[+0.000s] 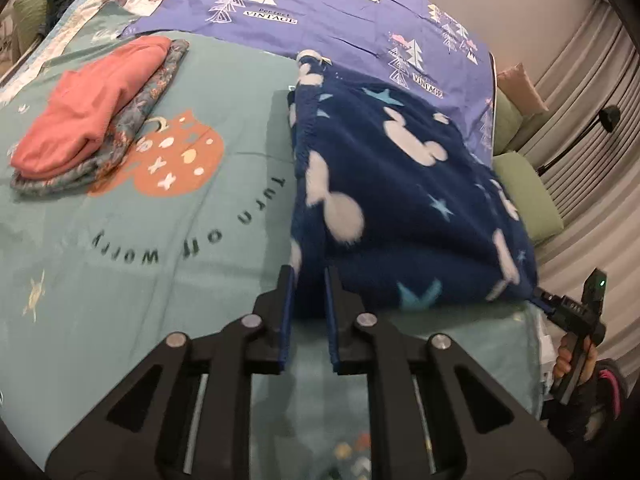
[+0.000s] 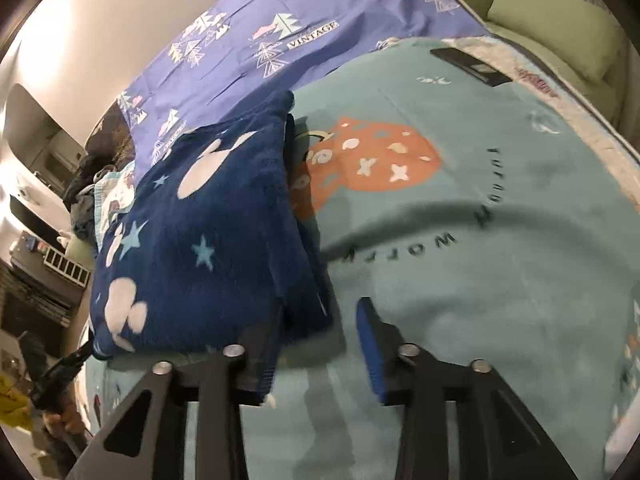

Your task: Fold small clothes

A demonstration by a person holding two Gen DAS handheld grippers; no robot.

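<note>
Nearest the lens, the left gripper [image 1: 310,280] pinches the near corner of a navy fleece garment [image 1: 404,184] printed with white mouse heads and pale blue stars, its fingers [image 1: 287,308] drawn narrow with the fabric between them. The right gripper [image 2: 320,344] stands with its jaws wide apart, one finger hidden under the fleece's near hem, the blue-padded other finger [image 2: 370,344] clear of it over bare bedspread. The fleece lies in a folded block on the teal bedspread [image 1: 192,208], its far edge reaching the purple tree-print sheet [image 1: 340,4] beyond. In the left wrist view, open teal cloth runs leftward from the fleece's long folded edge, across the orange cat print [image 1: 176,160], to a stack of folded clothes [image 1: 96,112], coral on top, near the far left corner. A dark flat device [image 2: 472,66] rests near the bedspread's far edge in the right wrist view, green cushions [image 2: 560,28] beyond it.
</note>
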